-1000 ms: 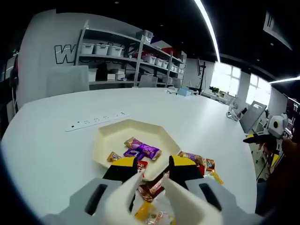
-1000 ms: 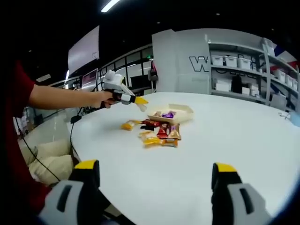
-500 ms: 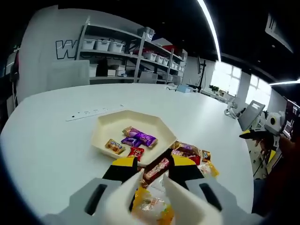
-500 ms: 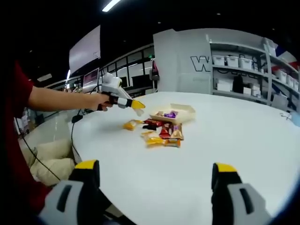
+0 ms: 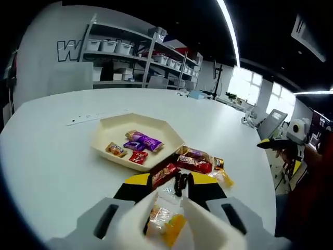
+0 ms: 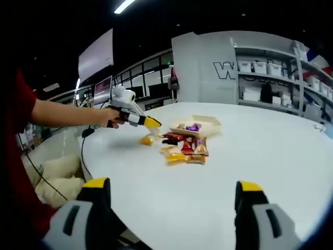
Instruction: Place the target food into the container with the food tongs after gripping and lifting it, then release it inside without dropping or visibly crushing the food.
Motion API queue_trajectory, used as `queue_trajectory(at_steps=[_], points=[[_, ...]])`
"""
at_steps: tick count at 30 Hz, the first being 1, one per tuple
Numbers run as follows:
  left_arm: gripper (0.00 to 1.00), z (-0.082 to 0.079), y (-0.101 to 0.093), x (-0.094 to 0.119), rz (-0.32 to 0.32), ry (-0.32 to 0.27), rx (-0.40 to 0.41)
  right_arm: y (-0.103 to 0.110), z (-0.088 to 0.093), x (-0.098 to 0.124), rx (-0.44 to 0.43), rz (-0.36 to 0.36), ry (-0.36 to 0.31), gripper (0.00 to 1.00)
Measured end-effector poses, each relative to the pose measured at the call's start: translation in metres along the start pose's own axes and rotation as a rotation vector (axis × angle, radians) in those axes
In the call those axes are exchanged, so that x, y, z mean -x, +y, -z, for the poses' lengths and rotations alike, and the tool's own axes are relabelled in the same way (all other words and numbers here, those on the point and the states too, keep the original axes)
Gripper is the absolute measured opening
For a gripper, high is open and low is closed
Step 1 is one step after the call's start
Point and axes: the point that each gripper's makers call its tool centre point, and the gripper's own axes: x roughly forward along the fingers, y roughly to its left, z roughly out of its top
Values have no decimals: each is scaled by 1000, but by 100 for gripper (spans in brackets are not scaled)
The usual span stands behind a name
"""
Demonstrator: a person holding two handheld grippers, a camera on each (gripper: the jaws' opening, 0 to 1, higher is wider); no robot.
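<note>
So I've got a big white round desk (image 5: 52,156) with shelving (image 5: 130,57) along the far wall. A cream hexagonal tray (image 5: 136,141) sits mid-desk with a few wrapped candies inside, a purple one (image 5: 150,140) and a red one (image 5: 138,157) among them. More wrapped snacks (image 5: 195,162) lie loose on the desk just beside the tray, on my side. My left tongs (image 5: 167,200) are low over a yellow packet (image 5: 165,226) nearest the desk edge, jaws a little apart, not pinching it. My right tongs (image 6: 171,195) hang wide apart over bare desk, well away from the pile.
</note>
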Motion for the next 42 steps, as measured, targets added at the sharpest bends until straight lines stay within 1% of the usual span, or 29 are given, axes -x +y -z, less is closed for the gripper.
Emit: queue_trajectory(at_steps=[4, 7, 9, 11, 13, 17, 21, 23, 26, 28, 30, 33, 34, 37, 39, 40, 42], points=[[26, 2, -4, 1, 18, 2, 18, 2, 0, -1, 3, -4, 2, 99], [26, 5, -7, 1, 26, 12, 5, 2, 0, -1, 6, -6, 3, 99], [26, 8, -8, 2, 33, 19, 11, 3, -1, -2, 10, -9, 4, 99], [26, 10, -7, 2, 30, 24, 6, 4, -1, -2, 11, -12, 3, 99], [26, 12, -9, 3, 36, 28, 25, 5, 0, -1, 15, -16, 6, 99], [26, 18, -16, 7, 50, 40, 8, 6, 3, -3, 17, -19, 15, 99], [26, 19, -10, 11, 40, 38, 19, 11, 2, -7, 24, -31, 17, 99], [26, 20, -9, 13, 37, 38, 42, 13, 1, -8, 27, -34, 16, 99], [26, 21, -10, 17, 36, 36, 30, 15, 1, -9, 30, -38, 17, 99], [26, 22, -9, 20, 30, 39, 27, 16, 1, -10, 32, -39, 18, 99], [26, 22, -5, 25, 7, 43, 25, 17, 2, -10, 32, -40, 21, 99], [26, 18, 0, 31, -16, 26, -10, 18, 3, -10, 33, -43, 24, 99], [26, 16, 4, 34, -27, 18, 2, 19, 4, -10, 34, -43, 25, 99], [27, 9, 11, 39, -55, -5, -1, 20, 4, -10, 35, -45, 25, 99], [27, 6, 13, 40, -59, -14, 1, 20, 3, -10, 34, -44, 22, 99], [27, 4, 18, 40, -76, -20, -17, 21, 3, -11, 33, -45, 22, 99], [27, 5, 22, 40, -96, -12, -29, 21, 3, -11, 34, -44, 21, 99]])
